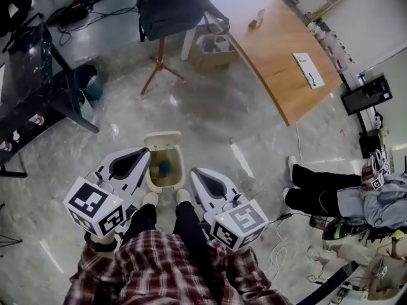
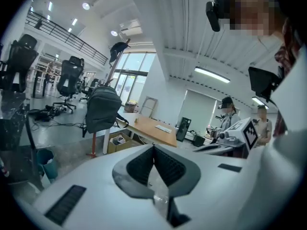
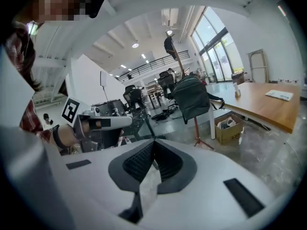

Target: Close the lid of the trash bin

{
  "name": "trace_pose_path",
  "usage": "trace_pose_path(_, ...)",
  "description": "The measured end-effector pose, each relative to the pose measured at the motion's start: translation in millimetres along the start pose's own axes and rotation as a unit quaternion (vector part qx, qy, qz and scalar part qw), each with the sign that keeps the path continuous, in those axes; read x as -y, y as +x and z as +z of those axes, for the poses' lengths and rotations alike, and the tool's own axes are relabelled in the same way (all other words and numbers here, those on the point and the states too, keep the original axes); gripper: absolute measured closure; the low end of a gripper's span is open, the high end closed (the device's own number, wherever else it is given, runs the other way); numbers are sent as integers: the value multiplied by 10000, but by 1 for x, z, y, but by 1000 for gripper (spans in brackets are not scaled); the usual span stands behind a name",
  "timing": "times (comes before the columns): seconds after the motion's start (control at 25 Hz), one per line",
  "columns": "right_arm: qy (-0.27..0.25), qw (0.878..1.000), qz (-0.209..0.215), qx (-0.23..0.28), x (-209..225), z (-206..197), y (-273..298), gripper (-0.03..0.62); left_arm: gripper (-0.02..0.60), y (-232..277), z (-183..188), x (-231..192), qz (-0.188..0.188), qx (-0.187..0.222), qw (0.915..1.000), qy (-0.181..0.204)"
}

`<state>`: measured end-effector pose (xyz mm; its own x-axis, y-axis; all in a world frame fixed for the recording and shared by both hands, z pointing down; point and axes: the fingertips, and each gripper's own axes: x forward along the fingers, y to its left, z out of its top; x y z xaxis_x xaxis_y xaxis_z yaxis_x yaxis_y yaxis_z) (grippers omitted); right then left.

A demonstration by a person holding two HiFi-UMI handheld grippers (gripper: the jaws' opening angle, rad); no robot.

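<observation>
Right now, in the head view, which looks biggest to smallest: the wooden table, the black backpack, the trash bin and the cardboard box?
1. wooden table
2. black backpack
3. trash bin and cardboard box: they look about alike, so I won't rank them.

Trash bin [image 1: 182, 170]: near rim lying hidden behind the person's shoes [image 1: 151, 199]; left rim being overlapped by the left gripper [image 1: 144, 154] in the head view.
Bin contents: teal item [image 1: 165, 168], showing too small to identify.
Black desk [image 1: 28, 75]: being cut off by the left edge.
Seated person [image 1: 331, 196]: being cut off by the right edge.
</observation>
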<state>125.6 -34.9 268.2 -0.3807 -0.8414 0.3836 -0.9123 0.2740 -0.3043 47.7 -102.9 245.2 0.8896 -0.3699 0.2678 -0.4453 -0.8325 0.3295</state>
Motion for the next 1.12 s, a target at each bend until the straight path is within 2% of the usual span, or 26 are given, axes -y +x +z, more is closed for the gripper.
trace_pose_path(0.2, -240, 9958, 786, -397, 30, -1, 13, 582, 571, 16, -17, 3, 771, 40, 9962, -403)
trace_pose_path(0.4, -415, 9865, 1390, -764, 54, -13, 21, 582, 571, 27, -35, 8, 1377, 156, 9871, -798)
trace_pose_path(0.56, -513, 9837, 1425, -969, 68, -29, 27, 582, 571, 24, -64, 8, 1543, 113, 9822, -1068)
trace_pose_path(0.72, -501, 9841, 1267, -1142, 87, -40, 44, 582, 571, 31, -84, -2, 1491, 80, 9797, -1335)
trace_pose_path(0.96, -436, 9820, 1195, -1393, 129, -75, 85, 582, 571, 65, -120, -37, 1502, -40, 9783, -1426)
trace_pose_path(1.12, -458, 9797, 1248, -1501, 158, -97, 124, 582, 571, 89, -148, -62, 1554, -202, 9787, -1329)
